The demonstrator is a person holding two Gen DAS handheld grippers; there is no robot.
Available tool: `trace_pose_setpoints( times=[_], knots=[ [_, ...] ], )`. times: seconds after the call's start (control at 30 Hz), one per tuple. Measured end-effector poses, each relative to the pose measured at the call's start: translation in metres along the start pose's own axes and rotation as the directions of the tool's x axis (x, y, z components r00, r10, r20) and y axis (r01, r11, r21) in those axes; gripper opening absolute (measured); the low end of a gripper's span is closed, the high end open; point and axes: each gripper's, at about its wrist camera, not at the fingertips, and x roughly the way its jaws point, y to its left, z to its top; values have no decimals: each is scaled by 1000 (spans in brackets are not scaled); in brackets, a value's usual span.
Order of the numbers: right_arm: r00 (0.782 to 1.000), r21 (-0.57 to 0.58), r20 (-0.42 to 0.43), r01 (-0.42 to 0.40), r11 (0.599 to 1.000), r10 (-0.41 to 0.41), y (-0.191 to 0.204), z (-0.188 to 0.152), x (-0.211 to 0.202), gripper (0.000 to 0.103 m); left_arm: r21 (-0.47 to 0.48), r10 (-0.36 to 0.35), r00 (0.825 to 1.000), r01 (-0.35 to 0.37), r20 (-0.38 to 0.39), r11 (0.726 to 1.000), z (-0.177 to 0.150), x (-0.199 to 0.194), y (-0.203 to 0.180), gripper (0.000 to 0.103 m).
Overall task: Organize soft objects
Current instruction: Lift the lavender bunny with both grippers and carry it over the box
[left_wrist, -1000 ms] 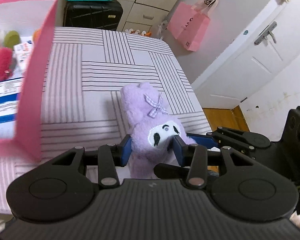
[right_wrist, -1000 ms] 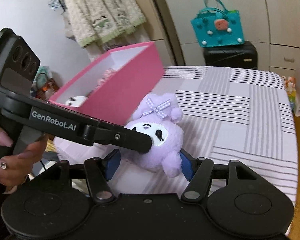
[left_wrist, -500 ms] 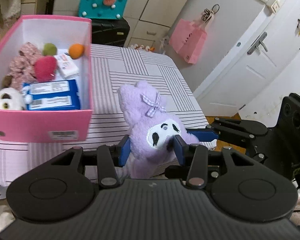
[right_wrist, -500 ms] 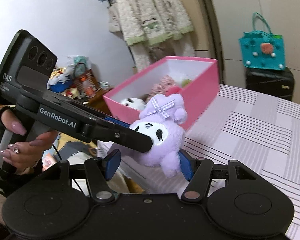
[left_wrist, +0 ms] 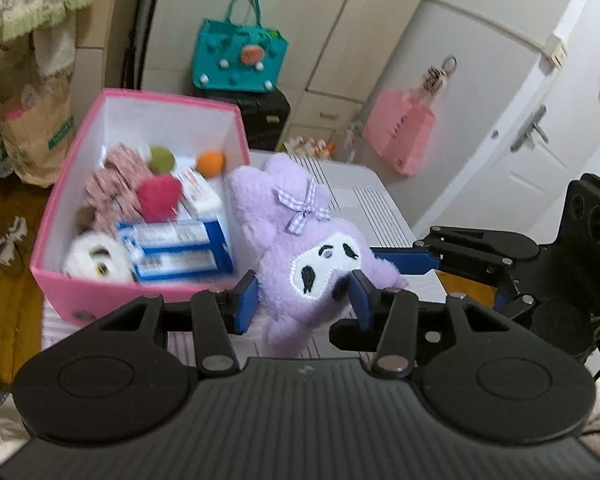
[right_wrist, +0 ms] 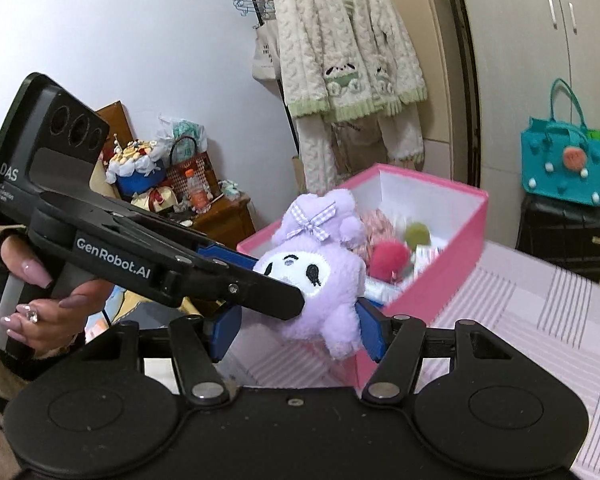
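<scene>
- Plush [left_wrist: 300,240], 1 purple toy, is pinched by both the left gripper [left_wrist: 304,296] and the right gripper [right_wrist: 300,330].
- Pink box [left_wrist: 140,98] sits ahead-left of the left gripper with its top open, holding perhaps 8 items; blurred.

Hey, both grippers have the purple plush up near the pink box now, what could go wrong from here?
1. The purple plush is pinched by both the left gripper and the right gripper; releasing unevenly may fling or drop it outside the pink box.
2. The box is already crowded with a red pompom and blue packets, so the plush may perch on top and roll out.
3. A finger could clip the near box wall and shove it.
</scene>
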Motion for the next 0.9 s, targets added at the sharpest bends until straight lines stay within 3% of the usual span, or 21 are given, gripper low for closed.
trace_pose_setpoints(
  times=[0.33, 0.7, 0.9],
  knots=[
    [997, -37, -29, -69, 997, 68, -29, 48, 50, 67, -85, 24, 997, -17, 76, 996, 40, 8, 47, 50],
    [980, 31, -169, -104, 994, 108, -59, 57, 124, 67, -232, 66, 997, -70, -25, 970, 54, 57, 109, 51],
    [964, -7, -241, -117, 993, 112, -64, 55, 143, 67, -285, 45, 996, -65, -77, 956, 49, 78, 128, 52]
  ],
)
